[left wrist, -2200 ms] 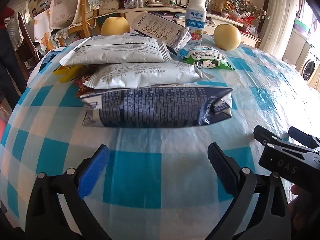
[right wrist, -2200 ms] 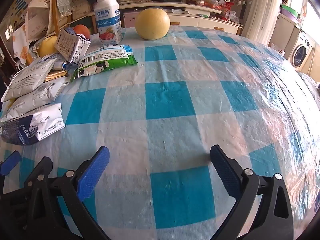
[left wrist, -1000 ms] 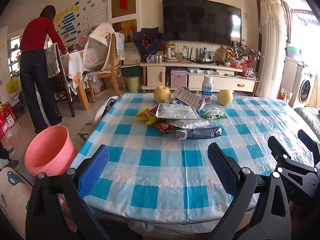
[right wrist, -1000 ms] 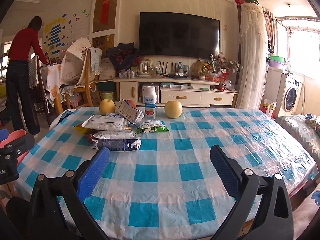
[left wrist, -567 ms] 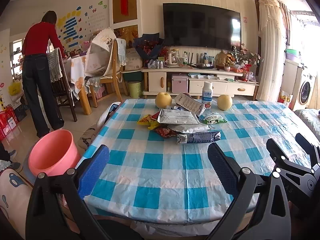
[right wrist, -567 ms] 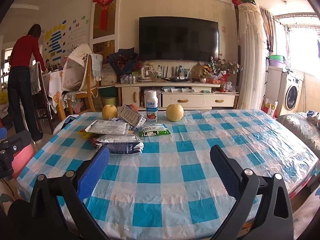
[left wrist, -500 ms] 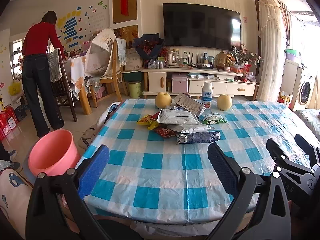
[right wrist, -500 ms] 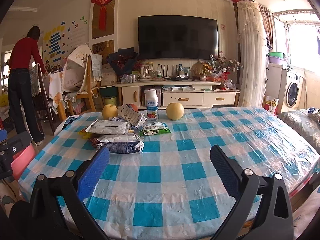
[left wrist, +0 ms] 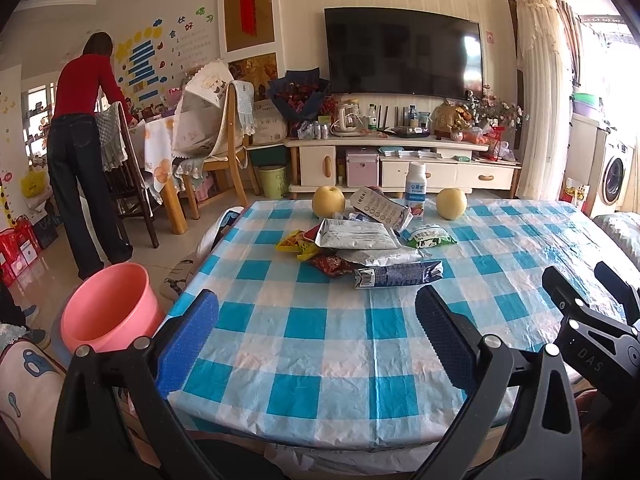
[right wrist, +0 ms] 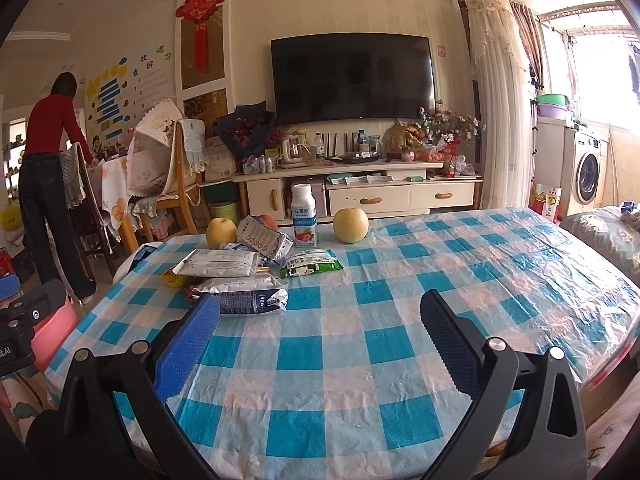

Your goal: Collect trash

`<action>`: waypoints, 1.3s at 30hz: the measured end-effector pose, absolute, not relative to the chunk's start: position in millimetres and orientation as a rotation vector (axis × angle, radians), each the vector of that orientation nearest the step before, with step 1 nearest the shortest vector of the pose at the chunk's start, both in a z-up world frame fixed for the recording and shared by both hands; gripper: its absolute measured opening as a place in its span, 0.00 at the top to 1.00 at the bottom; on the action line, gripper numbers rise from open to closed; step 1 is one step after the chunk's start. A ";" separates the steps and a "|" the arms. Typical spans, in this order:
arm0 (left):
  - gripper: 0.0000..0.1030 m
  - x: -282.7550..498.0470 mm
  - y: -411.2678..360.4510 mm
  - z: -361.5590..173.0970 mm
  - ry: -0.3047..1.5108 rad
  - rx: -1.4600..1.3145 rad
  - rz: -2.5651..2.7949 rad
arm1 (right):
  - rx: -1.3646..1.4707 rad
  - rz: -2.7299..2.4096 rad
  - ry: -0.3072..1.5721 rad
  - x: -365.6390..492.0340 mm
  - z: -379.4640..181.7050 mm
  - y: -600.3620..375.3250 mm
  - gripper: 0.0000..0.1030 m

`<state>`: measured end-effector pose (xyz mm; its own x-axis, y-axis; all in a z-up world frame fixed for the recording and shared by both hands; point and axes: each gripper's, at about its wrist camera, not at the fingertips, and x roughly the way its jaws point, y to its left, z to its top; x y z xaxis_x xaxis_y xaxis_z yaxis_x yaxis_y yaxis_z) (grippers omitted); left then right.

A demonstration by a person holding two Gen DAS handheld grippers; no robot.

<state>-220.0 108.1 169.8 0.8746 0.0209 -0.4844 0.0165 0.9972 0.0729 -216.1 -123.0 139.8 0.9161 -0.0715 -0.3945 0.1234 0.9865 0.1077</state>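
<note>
Empty snack wrappers (left wrist: 362, 236) heaped at the far end of a blue-checked table (left wrist: 320, 332), beside two pears and a yogurt bottle (left wrist: 416, 189). Pink bucket (left wrist: 108, 312) on the floor at the table's left. Left gripper (left wrist: 316, 344) and right gripper (right wrist: 320, 344) held above the near edge, jaws wide apart, gripping nothing.

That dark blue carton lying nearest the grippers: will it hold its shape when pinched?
Probably not. The dark blue carton looks flattened and creased, so it is likely empty, light and yielding. Lying flat on the table, it may slide rather than roll.
</note>
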 end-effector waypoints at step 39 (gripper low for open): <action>0.04 -91.0 156.1 94.1 0.659 -0.131 -0.090 | 0.217 0.052 0.649 -114.7 103.1 -132.0 0.06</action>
<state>-91.0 156.1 94.1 0.7871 -0.1249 -0.6041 0.0415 0.9878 -0.1502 -114.7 -132.0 103.1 0.7963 0.1155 -0.5938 0.0198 0.9761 0.2164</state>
